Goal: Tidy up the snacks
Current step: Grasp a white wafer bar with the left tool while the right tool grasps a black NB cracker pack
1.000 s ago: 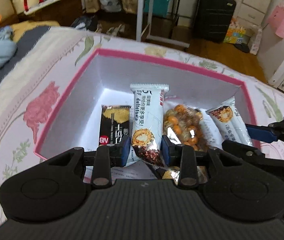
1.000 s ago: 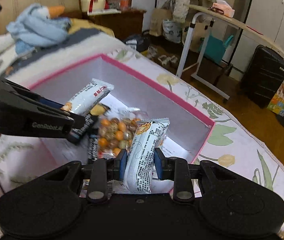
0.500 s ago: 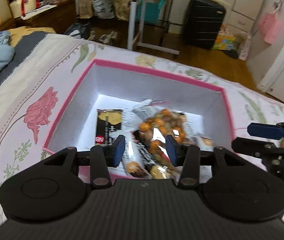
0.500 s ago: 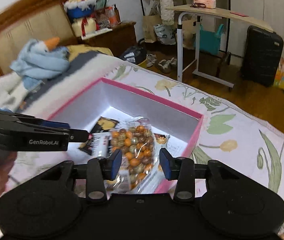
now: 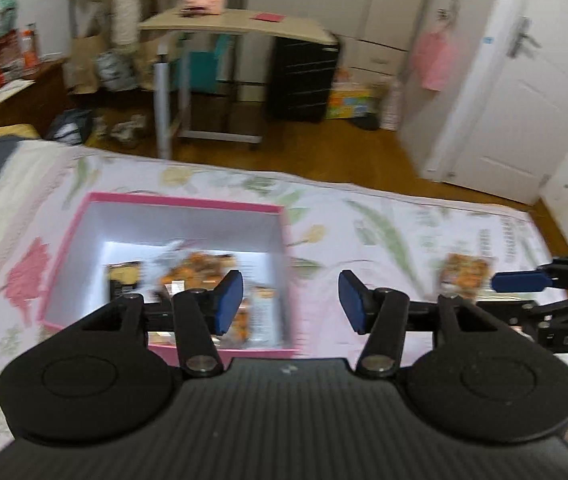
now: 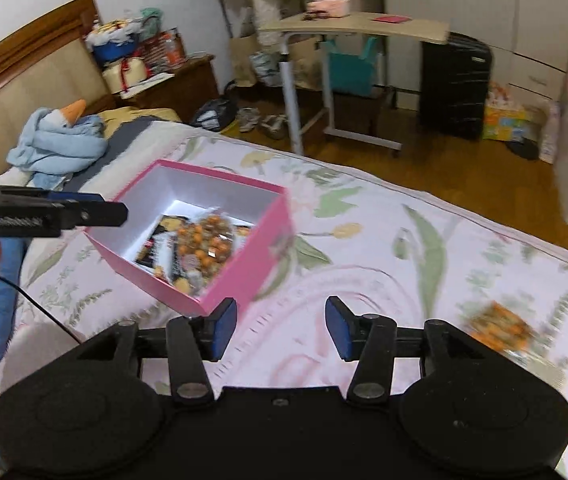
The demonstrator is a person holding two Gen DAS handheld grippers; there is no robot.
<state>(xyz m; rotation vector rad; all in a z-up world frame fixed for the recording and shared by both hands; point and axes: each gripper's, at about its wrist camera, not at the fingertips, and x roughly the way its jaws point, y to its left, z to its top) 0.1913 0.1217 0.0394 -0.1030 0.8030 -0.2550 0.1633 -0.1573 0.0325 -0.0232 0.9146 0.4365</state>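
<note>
My left gripper (image 5: 290,301) gapes wide, empty, above the box (image 5: 187,202); my right gripper (image 6: 281,329) too; a snack bag (image 6: 499,326) lies apart on the bedspread (image 6: 384,264).

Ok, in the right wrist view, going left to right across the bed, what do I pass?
Left gripper → blue plush duck → pink box holding snacks → right gripper, open over the floral bedspread → loose bag of orange snacks.
</note>
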